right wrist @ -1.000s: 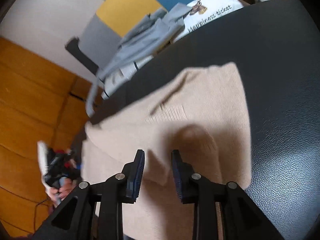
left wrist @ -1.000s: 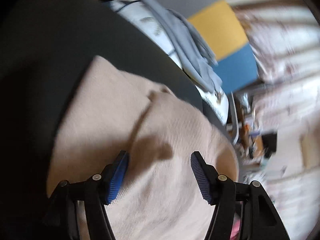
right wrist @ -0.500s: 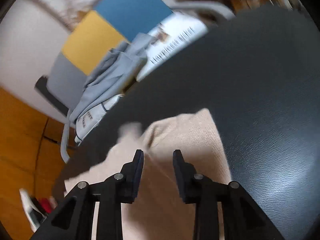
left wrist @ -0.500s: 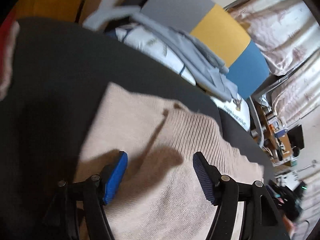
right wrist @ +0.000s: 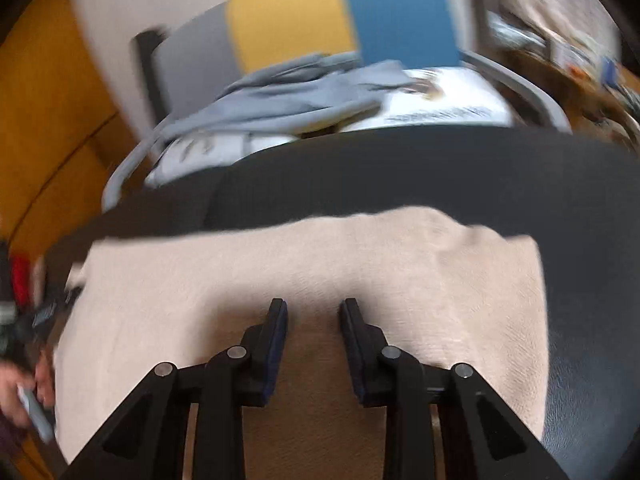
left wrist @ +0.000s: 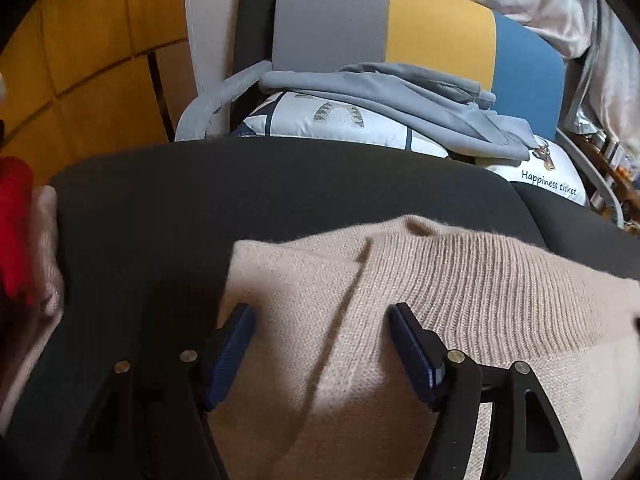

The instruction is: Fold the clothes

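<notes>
One black padded seat (left wrist: 280, 200) carries a beige knit sweater (left wrist: 440, 280) lying flat across its near half, the ribbed band toward the right edge. Behind its far edge, a grey garment (left wrist: 400, 92) drapes over a white printed cushion (left wrist: 320, 120). Left tongs (left wrist: 320, 344) stand wide apart and opening above the knit; right tongs (right wrist: 312, 332) are narrowly apart and closing, clamping nothing.

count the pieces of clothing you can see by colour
beige: 1, the knit sweater spread on the black surface
grey: 1, the garment draped over the pillow behind
red: 1, a bit of fabric at the left edge
total: 3
</notes>
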